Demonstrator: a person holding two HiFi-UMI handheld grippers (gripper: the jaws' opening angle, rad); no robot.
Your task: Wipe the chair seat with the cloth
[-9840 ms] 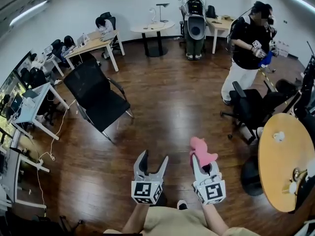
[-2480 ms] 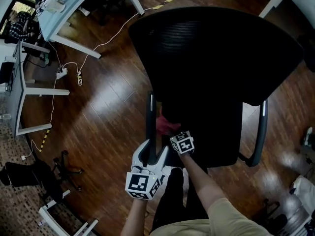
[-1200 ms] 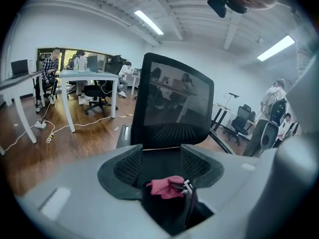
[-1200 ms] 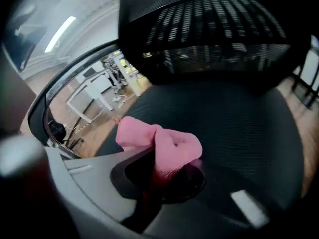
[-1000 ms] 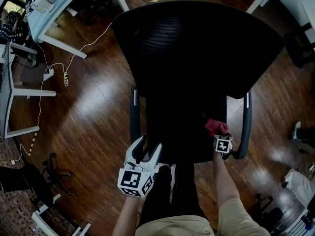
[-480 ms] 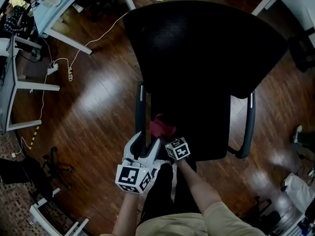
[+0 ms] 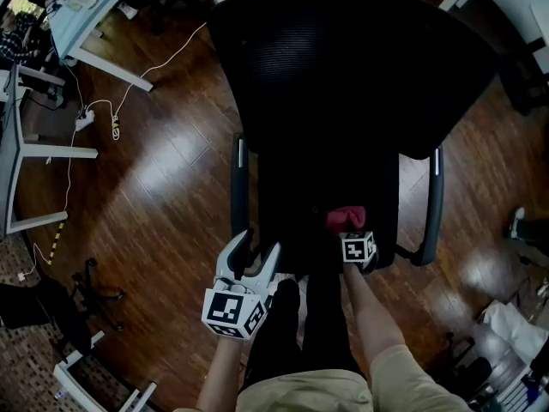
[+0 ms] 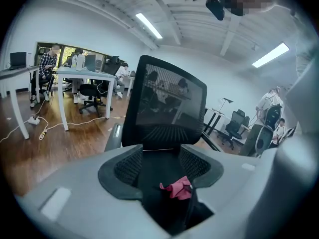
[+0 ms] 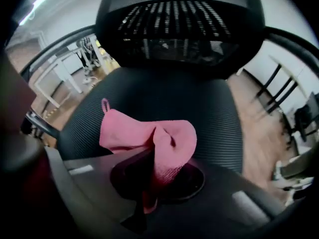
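Observation:
The black mesh office chair's seat [image 7: 313,187] lies right below me, its backrest [image 7: 343,58] beyond it. My right gripper [image 7: 347,232] points steeply down at the seat's front edge, right of the middle, and is shut on a bunched pink cloth [image 7: 345,218]. In the right gripper view the cloth [image 9: 144,136] spills out of the jaws onto the ribbed seat [image 9: 164,91]. My left gripper [image 7: 255,249] hovers at the seat's front left corner, beside the left armrest [image 7: 238,187]. It is open with nothing between its jaws. The left gripper view shows the cloth [image 8: 177,188] past them.
The right armrest [image 7: 433,204] bounds the seat's other side. White desks [image 7: 86,15] stand at the upper left, with a cable and power strip [image 7: 111,125] on the wooden floor. My legs are just below the seat's front edge.
The right gripper has swept the cloth along the seat's front, from the right side to the left corner and now back toward the right. The left gripper has stayed put.

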